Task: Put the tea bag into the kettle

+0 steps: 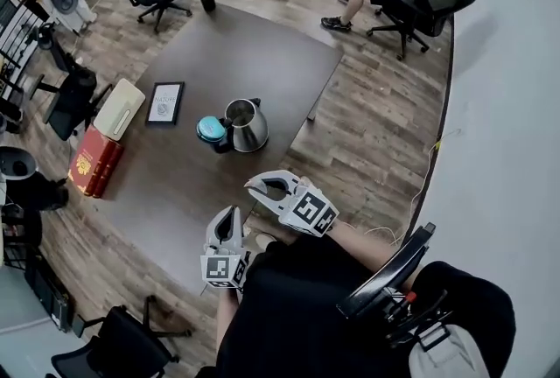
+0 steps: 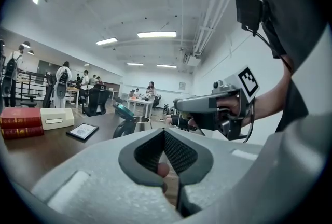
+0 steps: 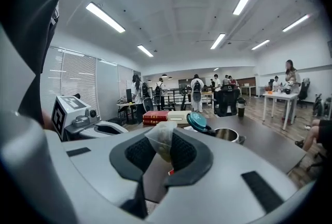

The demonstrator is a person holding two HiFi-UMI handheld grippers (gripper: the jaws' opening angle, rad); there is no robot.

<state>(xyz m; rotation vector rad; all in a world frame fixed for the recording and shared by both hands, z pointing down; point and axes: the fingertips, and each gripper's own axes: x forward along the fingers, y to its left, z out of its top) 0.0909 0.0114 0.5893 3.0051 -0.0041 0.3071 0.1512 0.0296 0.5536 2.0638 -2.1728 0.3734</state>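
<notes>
Translucent, crinkled tea bag (image 3: 162, 137) sits pinched between the textured black pads of the right hand-held gripper (image 3: 160, 149), well short of the rounded steel kettle (image 1: 248, 124), whose teal lid (image 1: 210, 129) is tipped open. The left hand-held gripper (image 2: 164, 136) is pressed together, empty. Red books (image 1: 94, 162) and a white box (image 1: 119, 108) lie on the dark counter (image 1: 236, 52); wood-plank floor (image 1: 376, 131) surrounds it.

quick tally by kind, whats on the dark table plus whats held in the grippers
stainless steel kettle with teal lid: 1
red hardcover books: 2
cream rectangular box: 1
black-framed card: 1
pale mesh tea bag in right gripper: 1
total: 6
</notes>
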